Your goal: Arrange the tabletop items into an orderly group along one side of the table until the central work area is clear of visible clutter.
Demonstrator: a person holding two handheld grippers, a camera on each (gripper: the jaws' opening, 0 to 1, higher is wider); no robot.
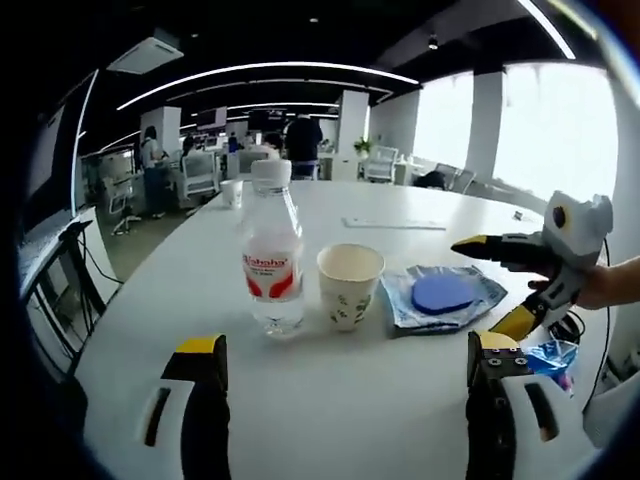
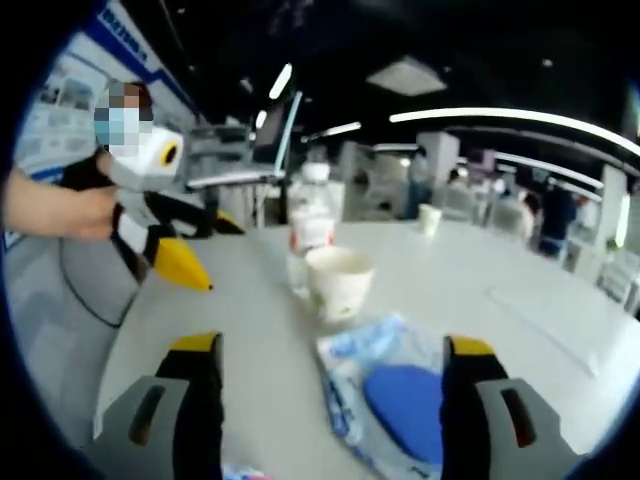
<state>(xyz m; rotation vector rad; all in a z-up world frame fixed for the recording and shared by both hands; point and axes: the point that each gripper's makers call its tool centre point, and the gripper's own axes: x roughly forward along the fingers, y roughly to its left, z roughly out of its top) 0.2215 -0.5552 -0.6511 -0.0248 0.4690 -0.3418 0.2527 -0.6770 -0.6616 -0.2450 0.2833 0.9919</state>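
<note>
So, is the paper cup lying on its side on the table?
No, in the left gripper view the paper cup stands upright with its open mouth up, just beside the water bottle on the white table.

2 views face across table, share bottle (image 1: 272, 250), cup (image 1: 349, 284).

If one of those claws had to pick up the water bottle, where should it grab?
Probably around the middle of the water bottle, at the red label, coming in level from the open table side away from the paper cup. The bottle stands upright and the cup sits close beside it, so that side leaves room.
</note>
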